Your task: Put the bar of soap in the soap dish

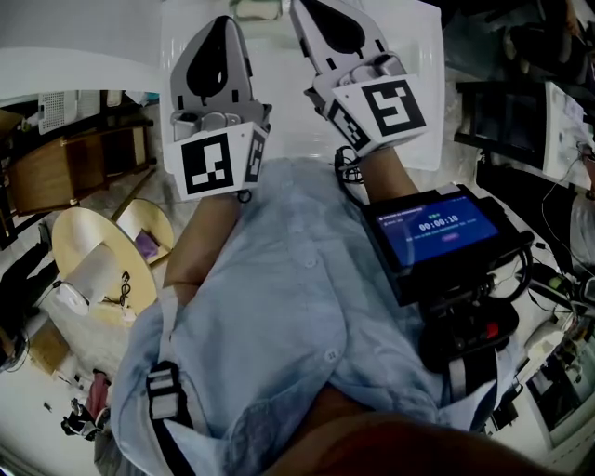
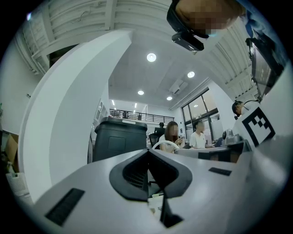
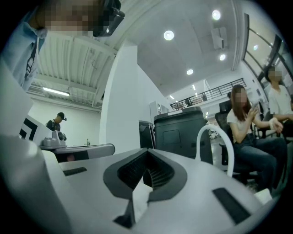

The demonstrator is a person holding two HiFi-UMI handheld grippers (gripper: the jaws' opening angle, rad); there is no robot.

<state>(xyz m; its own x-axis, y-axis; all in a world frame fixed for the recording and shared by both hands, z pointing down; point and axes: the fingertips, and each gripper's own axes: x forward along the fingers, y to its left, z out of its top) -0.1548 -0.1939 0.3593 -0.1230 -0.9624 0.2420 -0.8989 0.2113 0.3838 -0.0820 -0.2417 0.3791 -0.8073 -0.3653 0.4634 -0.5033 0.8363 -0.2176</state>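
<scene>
In the head view, the grey plastic left hand-held gripper (image 1: pixel 221 37), with its black-and-white marker cube, sat at 11 o'clock. The matching right hand-held gripper (image 1: pixel 321 19) sat at 1 o'clock. Both were tucked close to the soft light-blue shirt (image 1: pixel 297 307) and aimed toward 12 o'clock over the smooth white table (image 1: pixel 279 102). I judged this a ready stance, with no reach begun. A black box with a glowing blue screen (image 1: pixel 444 228) lay at 3 o'clock, just behind the right tool. Neither the bar of soap nor the soap dish showed here.

In the left gripper view, the left hand-held gripper (image 2: pixel 149 157) had its jaws together. The ribbed black pads met along one line with nothing between them. Past them, at 11 o'clock, stood a matt black boxy bin (image 2: pixel 120 139); no soap or dish appeared.

In the right gripper view, the right hand-held gripper (image 3: pixel 146 157) was likewise closed and empty. The same bin (image 3: pixel 181 130) stood at 1 o'clock, and a curved white chair back (image 3: pixel 215 137) at 3 o'clock. The task's things stayed out of sight, so I judged the task unstarted
</scene>
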